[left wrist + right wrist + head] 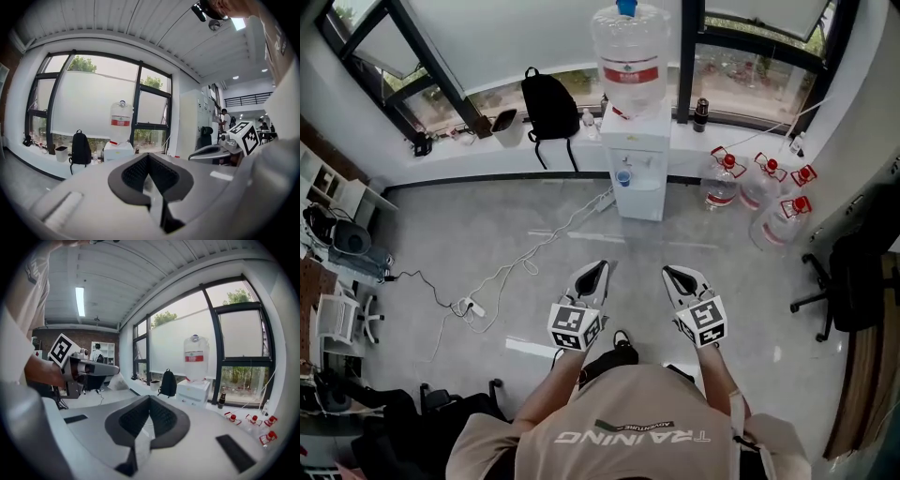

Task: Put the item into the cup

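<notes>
While aimed toward water dispenser (636, 178), left gripper (601, 266) and right gripper (668, 272) both closed

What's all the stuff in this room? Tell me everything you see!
Water cooler: one, white, clear bottle on top, by the window.
Water jugs: four, clear with red caps, on the floor right of the cooler.
Backpack: one, black, on the window ledge.
Power strip: one, white, on the floor at left, with its cable.
Office chair: one, black, far right.
Left gripper: one, white, jaws together, empty.
Right gripper: one, white, jaws together, empty.
</notes>
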### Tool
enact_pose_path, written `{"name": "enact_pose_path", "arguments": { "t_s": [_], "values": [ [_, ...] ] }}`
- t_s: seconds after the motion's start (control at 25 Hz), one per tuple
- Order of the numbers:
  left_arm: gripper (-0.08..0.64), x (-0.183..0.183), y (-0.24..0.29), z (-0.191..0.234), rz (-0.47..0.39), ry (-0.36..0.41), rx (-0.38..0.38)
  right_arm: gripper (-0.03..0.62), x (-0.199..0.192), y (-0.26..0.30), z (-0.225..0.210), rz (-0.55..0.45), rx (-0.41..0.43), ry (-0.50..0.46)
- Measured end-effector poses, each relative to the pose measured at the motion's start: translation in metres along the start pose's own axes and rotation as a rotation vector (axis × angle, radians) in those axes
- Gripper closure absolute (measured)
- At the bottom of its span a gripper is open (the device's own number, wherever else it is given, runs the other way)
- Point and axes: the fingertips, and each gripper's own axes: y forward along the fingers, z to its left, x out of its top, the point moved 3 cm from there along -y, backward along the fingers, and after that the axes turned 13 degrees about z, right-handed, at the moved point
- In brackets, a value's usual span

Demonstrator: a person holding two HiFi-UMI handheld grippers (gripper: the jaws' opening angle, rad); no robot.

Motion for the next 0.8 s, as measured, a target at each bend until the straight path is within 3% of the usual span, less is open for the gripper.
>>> {"name": "enact_pose_path", "arguments": {
  "t_s": [0.24, 0.48, 0.8],
  "values": [
    [0.554, 0.015, 0.02, 0.043, -0.016, 0.031, -0.05, 0.581, 0.03, 0.041, 0.008, 0.023, -0.045, -0.095],
    [0.554, 0.018, 0.037, 0.088, -0.014, 0.014, -0.053, 0.581, 0.047, 0.07, 0.0, -0.037, -0.082, 0.025],
    [0.554, 0.025, 0.072, 0.117, 0.01, -0.005, -0.074, 0.581, 0.065, 0.102, -0.036, -0.032, -0.115, 0.048]
  ]
}}
